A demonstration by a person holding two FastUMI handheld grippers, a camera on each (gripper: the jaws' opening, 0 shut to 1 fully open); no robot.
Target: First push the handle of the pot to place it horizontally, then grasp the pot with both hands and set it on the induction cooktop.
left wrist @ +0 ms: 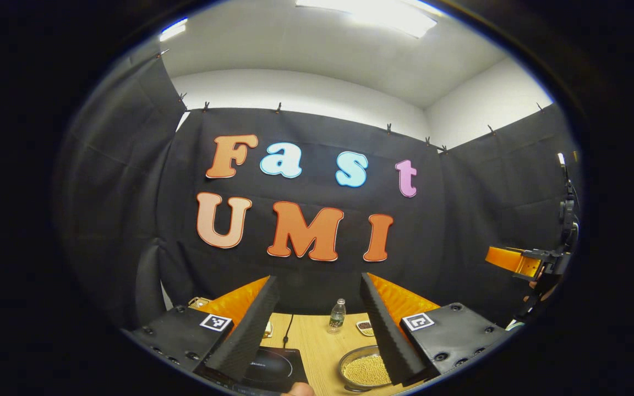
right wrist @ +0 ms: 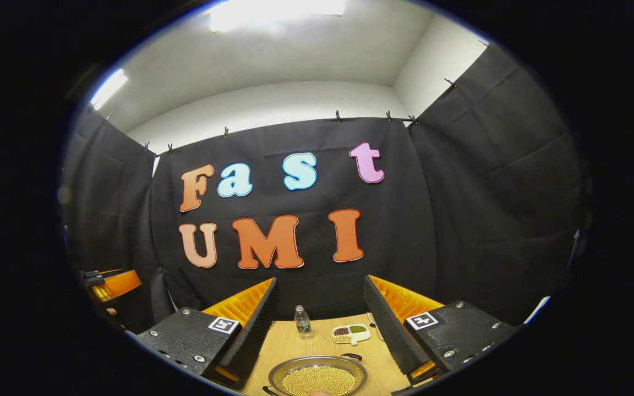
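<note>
Induction cooktop (left wrist: pixel 273 367): dark slab at the left of the wooden table (left wrist: pixel 317 341), seen in the left gripper view between the left gripper's fingers; surface bare; cord running back from its rear edge.
Left gripper (left wrist: pixel 320 330): raised above the table, fingers spread wide, gripping nothing; aimed over the gap between cooktop and pot.
Pot (right wrist: pixel 317 377): shallow metal vessel filled with pale yellow beans; resting on the table right of the cooktop, apart from it; not yet on the cooktop.
Pot handle (right wrist: pixel 351 357): small dark piece at the far-right rim in the right gripper view; orientation too small to judge.
Right gripper (right wrist: pixel 320 330): raised above the pot, fingers spread wide, holding nothing; pot centred between them.
Water bottle (right wrist: pixel 302 320): upright at the far table edge, behind the pot.
Divided dish (right wrist: pixel 350 332): holding dark and green beans, just right of the bottle.
Step in hand: judged as the start; both tools high, nothing contacted.
Next move: lower one tool to the handle; push sideways until level; avoid tipping the beans; then close on opposite rims.
</note>
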